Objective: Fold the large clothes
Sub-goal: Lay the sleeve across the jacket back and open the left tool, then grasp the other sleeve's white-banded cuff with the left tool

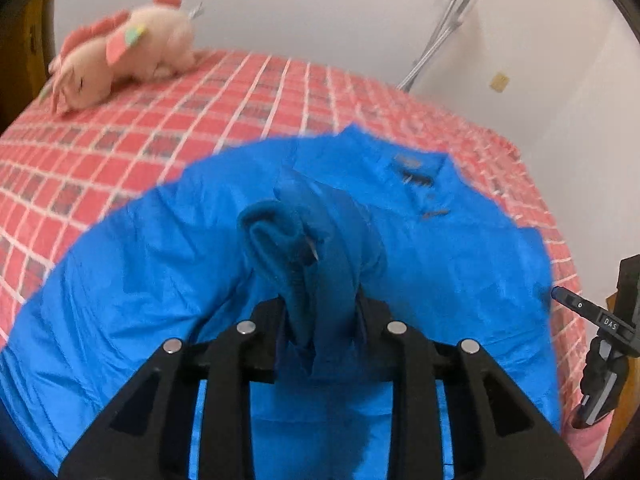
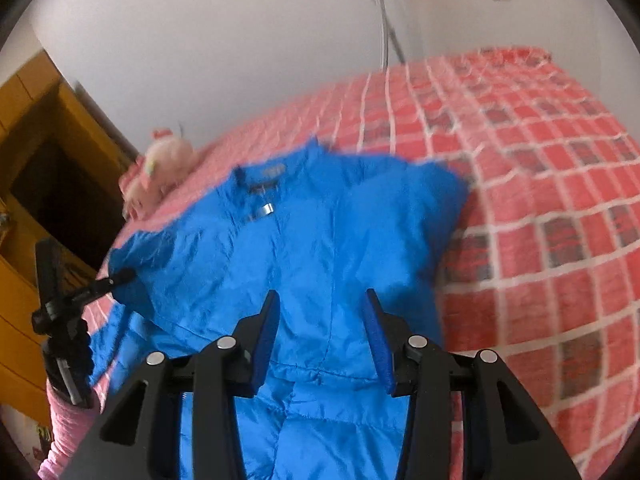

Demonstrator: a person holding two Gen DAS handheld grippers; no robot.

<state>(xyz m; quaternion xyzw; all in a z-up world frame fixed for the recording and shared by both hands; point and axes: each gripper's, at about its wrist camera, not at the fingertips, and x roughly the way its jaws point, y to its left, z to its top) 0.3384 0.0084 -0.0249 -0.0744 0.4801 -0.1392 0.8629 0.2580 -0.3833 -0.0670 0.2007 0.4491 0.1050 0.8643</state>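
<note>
Your left hand-held gripper [image 1: 320, 312] is clamped on a bunched sleeve [image 1: 308, 248] of the blue puffer jacket [image 1: 440, 248], lifted over the body so it can fold inward. Your right hand-held gripper [image 2: 322, 336] hovers partly open and empty above the jacket's front. The jacket lies on the bed [image 2: 540, 200] ahead of both, its long axis running away from you, collar [image 2: 272, 172] farthest.

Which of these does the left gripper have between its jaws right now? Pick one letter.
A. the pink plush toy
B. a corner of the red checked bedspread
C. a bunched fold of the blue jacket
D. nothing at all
C: in the left wrist view the left gripper has its jaws closed on a bunched fold of the blue jacket, which rises between them.
</note>
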